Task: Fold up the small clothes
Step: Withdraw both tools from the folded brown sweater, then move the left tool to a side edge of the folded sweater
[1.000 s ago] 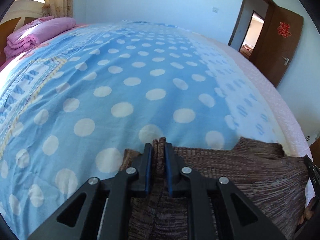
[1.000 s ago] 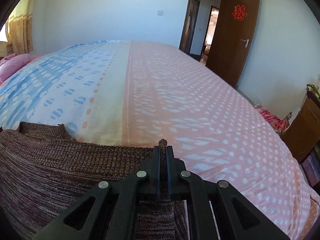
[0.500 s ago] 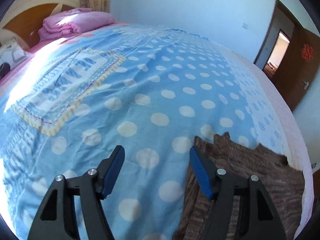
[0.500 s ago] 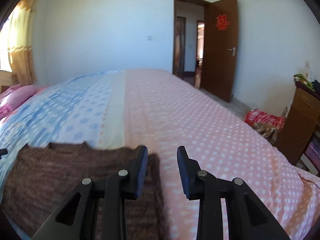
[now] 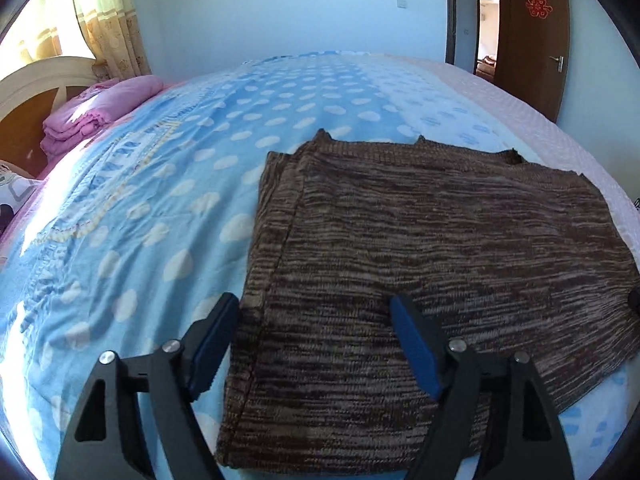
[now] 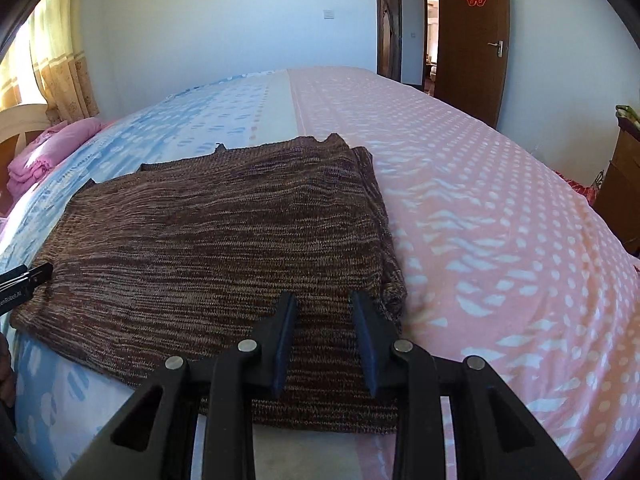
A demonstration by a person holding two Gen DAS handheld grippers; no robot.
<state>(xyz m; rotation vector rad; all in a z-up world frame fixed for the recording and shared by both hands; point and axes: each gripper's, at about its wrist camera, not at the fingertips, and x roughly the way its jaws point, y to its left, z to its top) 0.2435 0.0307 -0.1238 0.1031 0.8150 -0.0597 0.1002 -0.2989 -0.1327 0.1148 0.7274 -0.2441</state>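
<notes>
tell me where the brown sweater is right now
The brown sweater lies flat on the bedspread near its front edge, ahead of both tongs, straddling the blue and pink halves.

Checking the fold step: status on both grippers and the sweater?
Left gripper jaws opening, nothing held. Right gripper jaws apart, empty. Brown sweater flat on bedspread, folded. Nothing in the way.

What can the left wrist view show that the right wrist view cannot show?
Only the left wrist view shows the left gripper, jaws opening and empty, above the sweater's left edge. Only the right wrist view shows the right gripper, open, and the pink half of the bedspread. Both show the brown sweater lying flat, the pink bedding and the door.
</notes>
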